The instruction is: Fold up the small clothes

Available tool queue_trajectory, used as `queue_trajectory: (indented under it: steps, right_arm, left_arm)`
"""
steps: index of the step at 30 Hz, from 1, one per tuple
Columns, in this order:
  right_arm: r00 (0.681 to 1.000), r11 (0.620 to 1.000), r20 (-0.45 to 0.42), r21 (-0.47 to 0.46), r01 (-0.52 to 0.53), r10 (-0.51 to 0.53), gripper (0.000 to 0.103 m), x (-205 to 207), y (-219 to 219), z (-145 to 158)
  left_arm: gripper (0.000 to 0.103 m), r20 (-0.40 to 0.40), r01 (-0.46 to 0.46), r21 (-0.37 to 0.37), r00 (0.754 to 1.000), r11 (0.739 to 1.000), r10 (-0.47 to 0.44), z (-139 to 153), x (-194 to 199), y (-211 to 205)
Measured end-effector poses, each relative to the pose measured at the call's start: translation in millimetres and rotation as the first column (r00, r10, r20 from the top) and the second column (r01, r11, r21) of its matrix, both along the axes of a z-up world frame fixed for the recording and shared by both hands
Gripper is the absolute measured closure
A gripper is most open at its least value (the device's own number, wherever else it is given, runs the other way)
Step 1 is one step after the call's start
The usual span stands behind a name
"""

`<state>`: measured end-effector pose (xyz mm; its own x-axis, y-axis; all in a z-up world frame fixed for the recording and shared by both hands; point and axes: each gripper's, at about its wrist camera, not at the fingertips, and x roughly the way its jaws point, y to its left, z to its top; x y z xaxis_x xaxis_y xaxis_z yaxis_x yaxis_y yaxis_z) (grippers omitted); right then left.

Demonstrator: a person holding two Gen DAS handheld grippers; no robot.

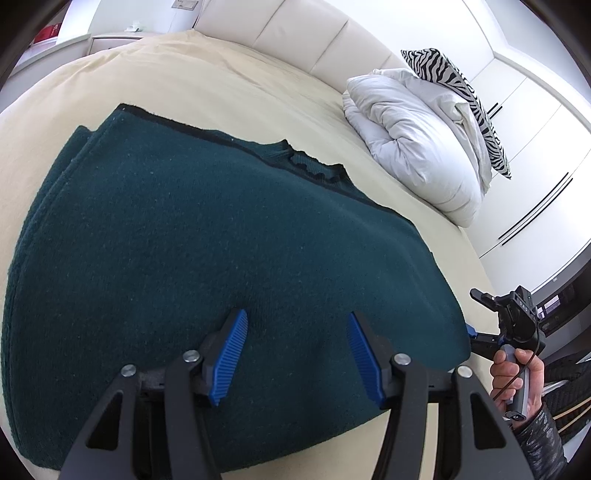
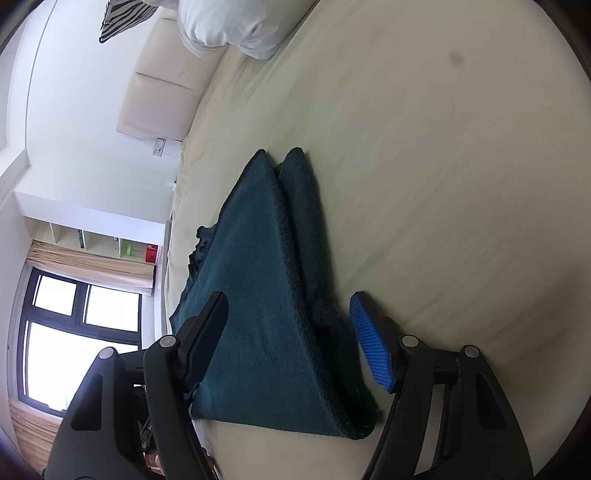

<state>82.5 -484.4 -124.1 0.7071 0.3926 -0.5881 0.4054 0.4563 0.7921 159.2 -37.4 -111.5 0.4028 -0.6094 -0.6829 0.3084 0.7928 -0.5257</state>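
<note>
While folded, sweater (image 1: 207, 236) lies collar toward headboard (image 1: 295, 33)

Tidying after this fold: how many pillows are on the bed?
2. A white pillow lies bunched by the headboard; a zebra-striped pillow leans behind it, partly covered. More may sit outside both views.

A dark teal sweater (image 1: 207, 236) is lying on a cream bed (image 1: 184, 74); at two o'clock, a zebra-striped pillow (image 1: 461, 99) is topping white bedding (image 1: 417, 136).
</note>
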Motion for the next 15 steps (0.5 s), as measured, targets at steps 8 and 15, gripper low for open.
queue_trajectory:
  steps: [8, 15]
  right_arm:
    - [0.996, 0.996, 0.005, 0.033, -0.084, 0.084, 0.035, 15, 10, -4]
    - [0.983, 0.981, 0.000, 0.058, -0.186, 0.186, 0.035, 27, 39, -6]
  left_arm:
    - [0.044, -0.011, -0.002, 0.003, 1.000, 1.000, 0.002, 0, -2, 0]
    - [0.044, -0.024, 0.000, -0.011, 1.000, 1.000, 0.000, -1, 1, 1]
